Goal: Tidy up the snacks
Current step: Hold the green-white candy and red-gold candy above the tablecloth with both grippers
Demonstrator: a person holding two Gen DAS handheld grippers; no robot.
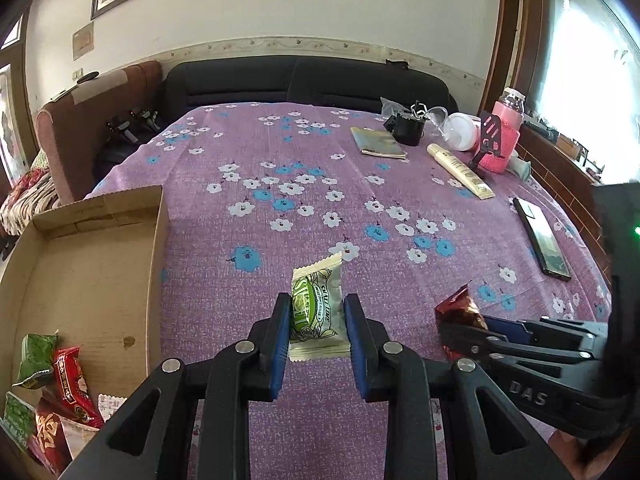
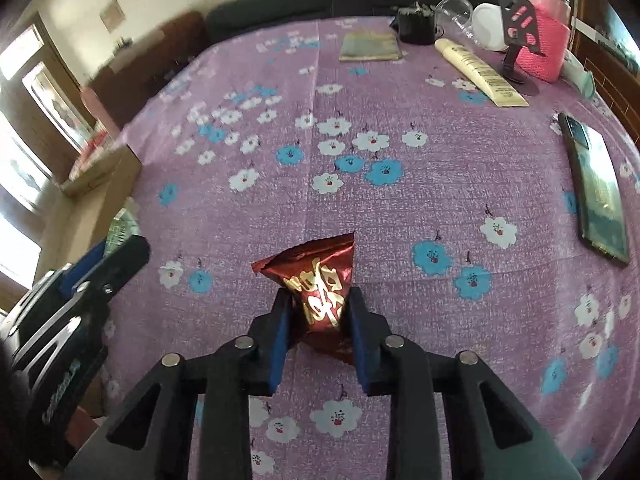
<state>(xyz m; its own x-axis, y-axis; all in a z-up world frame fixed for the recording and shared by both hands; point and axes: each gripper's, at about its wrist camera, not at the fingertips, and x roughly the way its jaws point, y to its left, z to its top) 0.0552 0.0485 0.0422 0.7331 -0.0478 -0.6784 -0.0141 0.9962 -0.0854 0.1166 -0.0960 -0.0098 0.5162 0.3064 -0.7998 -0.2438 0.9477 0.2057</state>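
One cardboard box sits at the left edge of the purple flowered cloth. In its near corner lie about five snack packets: two green, two red with gold characters too small to read, and one pale one half hidden.

The left gripper pinches one white-and-green packet between its blue pads; its lime panel carries large letters that cannot be read with certainty. The right gripper pinches one dark red foil packet with gold characters, its far end over the cloth. "DAS" is moulded on the right gripper's body in the left view.

Farther right lie one booklet, one cream tube, one pink bottle and one phone.
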